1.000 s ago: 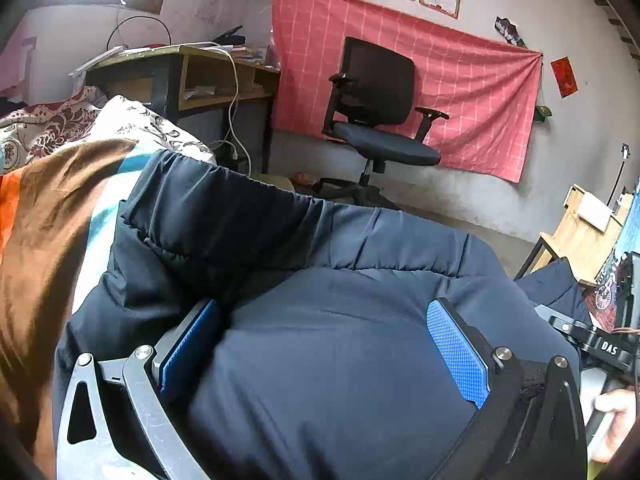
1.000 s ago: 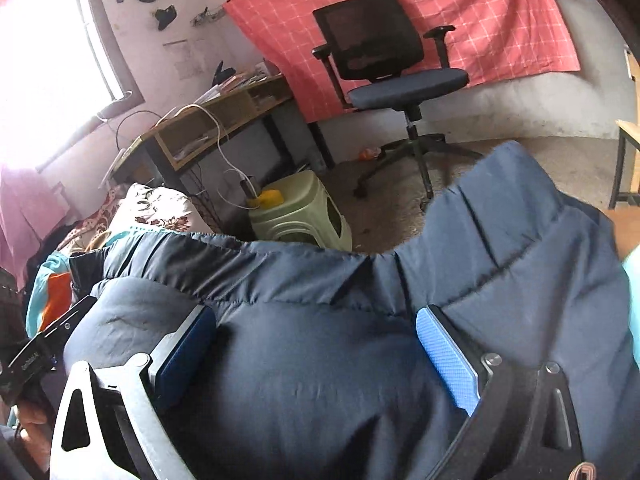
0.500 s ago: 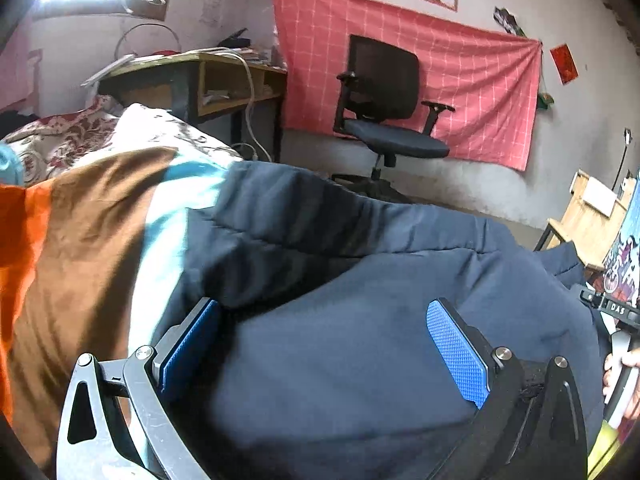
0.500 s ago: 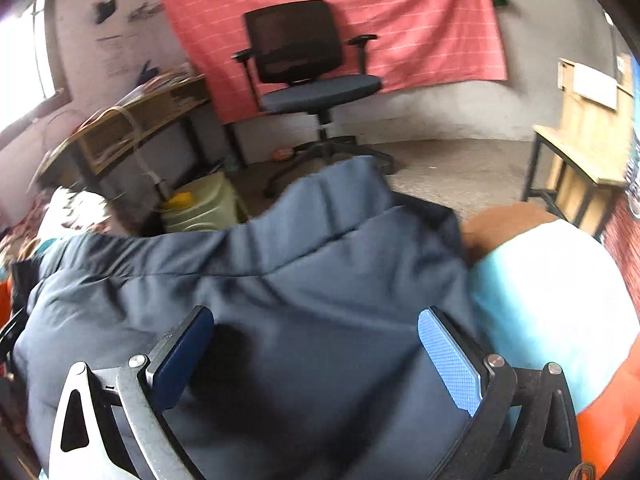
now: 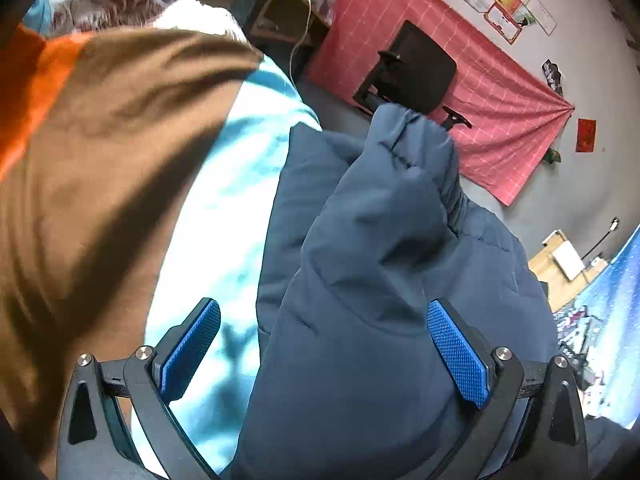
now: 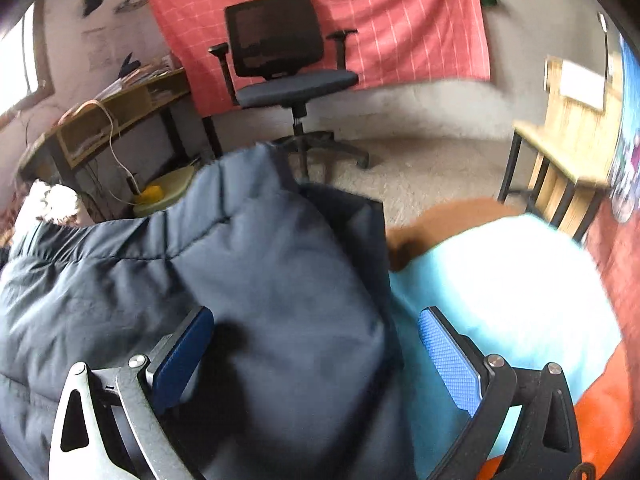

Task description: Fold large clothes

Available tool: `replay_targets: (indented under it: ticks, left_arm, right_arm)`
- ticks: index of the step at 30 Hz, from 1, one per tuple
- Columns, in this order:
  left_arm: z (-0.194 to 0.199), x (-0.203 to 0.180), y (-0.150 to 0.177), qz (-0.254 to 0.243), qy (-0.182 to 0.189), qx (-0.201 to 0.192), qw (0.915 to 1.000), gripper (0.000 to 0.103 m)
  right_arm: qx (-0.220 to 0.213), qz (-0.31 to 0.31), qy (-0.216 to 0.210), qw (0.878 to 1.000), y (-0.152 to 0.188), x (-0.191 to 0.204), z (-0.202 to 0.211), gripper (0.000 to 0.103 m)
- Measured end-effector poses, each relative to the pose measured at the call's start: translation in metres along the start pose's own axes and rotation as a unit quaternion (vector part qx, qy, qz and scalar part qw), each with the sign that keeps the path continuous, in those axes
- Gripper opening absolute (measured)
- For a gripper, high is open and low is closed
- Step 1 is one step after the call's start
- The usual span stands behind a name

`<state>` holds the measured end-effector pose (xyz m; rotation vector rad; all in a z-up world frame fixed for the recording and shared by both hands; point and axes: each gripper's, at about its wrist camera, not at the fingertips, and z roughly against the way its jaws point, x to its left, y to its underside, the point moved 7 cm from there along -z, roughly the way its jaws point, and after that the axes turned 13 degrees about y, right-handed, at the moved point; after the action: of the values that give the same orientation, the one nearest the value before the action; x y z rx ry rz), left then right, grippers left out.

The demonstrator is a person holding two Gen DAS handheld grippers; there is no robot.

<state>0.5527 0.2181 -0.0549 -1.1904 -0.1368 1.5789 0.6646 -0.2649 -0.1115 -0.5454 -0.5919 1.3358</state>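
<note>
A dark navy padded jacket (image 5: pixel 372 264) lies bunched on a bed cover with brown, light-blue and orange stripes (image 5: pixel 120 140). My left gripper (image 5: pixel 324 344) is open, its blue pads wide apart, over the jacket's left edge, where a sleeve end sticks up. In the right wrist view the jacket (image 6: pixel 240 280) fills the left and middle. My right gripper (image 6: pixel 316 354) is open above the jacket's right edge, with the light-blue cover (image 6: pixel 500 288) under its right finger.
A black office chair (image 6: pixel 288 72) stands on the floor before a red cloth on the wall (image 6: pixel 400 20). A cluttered desk (image 6: pixel 112 116) with cables is at the left, a wooden table (image 6: pixel 568 140) at the right. A green stool (image 6: pixel 168 188) sits by the desk.
Both grippers have swung outward to the jacket's two side edges. The left view now shows much of the striped cover; the right view shows the light-blue part. The jacket looks narrower and bunched.
</note>
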Motion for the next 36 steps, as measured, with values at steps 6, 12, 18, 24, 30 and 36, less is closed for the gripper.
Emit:
replay_targets:
  ticks: [6,12,18,24,30,36]
  left_arm:
    - [-0.009,-0.001,0.010,-0.011,0.021,0.020,0.9995,0.102]
    - [-0.008,0.008,0.013,0.006,0.055,0.017,0.9983,0.102]
    - [0.000,0.013,0.018,0.004,0.063,0.013,0.9980,0.102]
    - [-0.004,0.004,0.011,0.009,0.068,0.059,0.9959,0.102]
    - [0.000,0.006,0.008,-0.022,0.071,0.102,0.9920,0.102]
    - [-0.004,0.004,0.005,-0.027,0.067,0.109,0.9914,0.102]
  right_arm:
    - [0.031,-0.032,-0.069,0.997,0.006,-0.007,-0.015,0.103]
    - [0.046,-0.077,-0.134,0.987,0.014,-0.019,-0.023,0.103]
    - [0.053,-0.091,-0.158,0.982,0.013,-0.022,-0.027,0.103]
    - [0.080,-0.081,-0.155,0.981,0.011,-0.028,-0.022,0.103]
    - [0.128,0.010,-0.171,0.977,0.013,-0.028,-0.018,0.103]
    - [0.144,0.036,-0.190,0.970,0.023,-0.029,-0.026,0.103]
